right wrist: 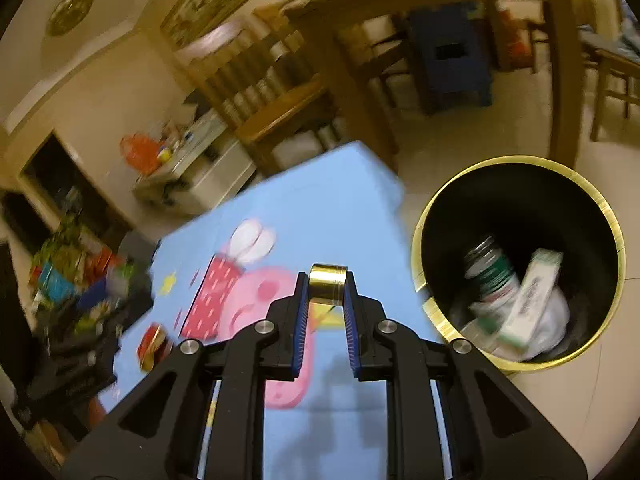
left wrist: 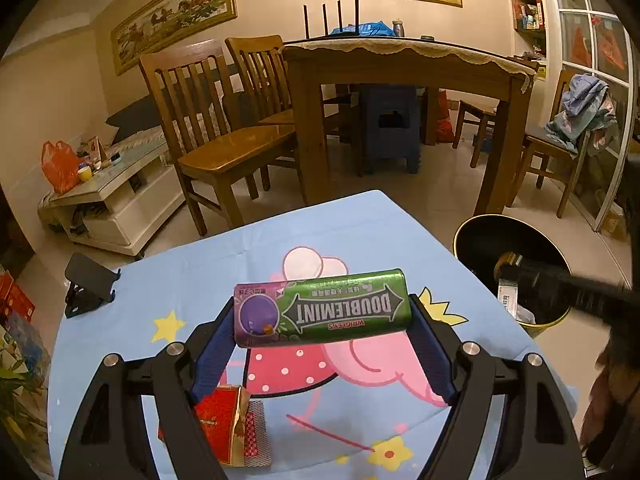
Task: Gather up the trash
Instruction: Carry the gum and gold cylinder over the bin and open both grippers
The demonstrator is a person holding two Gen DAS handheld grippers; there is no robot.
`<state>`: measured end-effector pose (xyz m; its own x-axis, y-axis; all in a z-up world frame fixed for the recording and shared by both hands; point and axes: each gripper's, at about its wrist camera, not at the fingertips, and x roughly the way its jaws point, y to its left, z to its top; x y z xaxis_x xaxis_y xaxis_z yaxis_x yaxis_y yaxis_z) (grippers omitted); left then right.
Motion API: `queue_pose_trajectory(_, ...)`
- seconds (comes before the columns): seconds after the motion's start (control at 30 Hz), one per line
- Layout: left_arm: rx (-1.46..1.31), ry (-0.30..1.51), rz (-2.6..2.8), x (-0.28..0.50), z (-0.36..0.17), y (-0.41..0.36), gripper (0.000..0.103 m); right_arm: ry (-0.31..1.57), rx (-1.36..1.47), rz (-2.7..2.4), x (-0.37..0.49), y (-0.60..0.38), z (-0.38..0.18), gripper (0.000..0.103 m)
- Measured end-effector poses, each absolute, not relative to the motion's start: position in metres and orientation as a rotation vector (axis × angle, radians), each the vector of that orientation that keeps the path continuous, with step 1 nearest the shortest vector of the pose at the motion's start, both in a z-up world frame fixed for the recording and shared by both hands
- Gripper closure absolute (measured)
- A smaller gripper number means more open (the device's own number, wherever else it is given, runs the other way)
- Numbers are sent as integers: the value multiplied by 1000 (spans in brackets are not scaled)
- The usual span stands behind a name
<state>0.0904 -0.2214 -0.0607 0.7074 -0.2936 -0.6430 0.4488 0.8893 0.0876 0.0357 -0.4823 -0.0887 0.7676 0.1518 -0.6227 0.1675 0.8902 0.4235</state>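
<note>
Left wrist view: the left tool (left wrist: 322,320) is clamped on a green Doublemint gum tin (left wrist: 322,307), one blue pad (left wrist: 218,340) pressed to each short end, the tin held crosswise and lifted clear above the table (left wrist: 200,264). The table wears a light-blue cartoon cloth. Nearer the camera than the tin, partly behind the left finger, a red and gold packet (left wrist: 226,426) lies on the cloth. Left of the tin, near the table's edge, stands a black phone stand (left wrist: 90,284). Right of the tin, off the table on the floor, stands a black trash bin (left wrist: 516,268) with a gold rim; a blurred dark tool reaches across its mouth.

Right wrist view: the right tool (right wrist: 326,292) is closed on a small gold cylinder (right wrist: 327,286), gripped between the fingertips and held above the table's right edge, left of the bin (right wrist: 520,208). Inside the bin lie a green-banded can (right wrist: 494,276), a white and green carton (right wrist: 532,296) and crumpled white material. The red and gold packet (right wrist: 154,346) appears far left of the cylinder. This view is motion-blurred.
</note>
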Motion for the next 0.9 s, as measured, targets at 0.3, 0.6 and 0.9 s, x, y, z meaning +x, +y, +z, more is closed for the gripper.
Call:
queue_pose_trajectory(0.3, 287, 660, -460, 89, -63, -251, 25, 625, 416, -300, 28, -554, -80, 85)
queue_pose_trajectory(0.6, 342, 675, -532, 83, -74, -309, 25, 574, 561, -388, 11, -605, -94, 31)
queue_pose_trajectory(0.9, 394, 732, -632, 78, -97, -382, 25, 342, 636, -493, -54, -633, -60, 11)
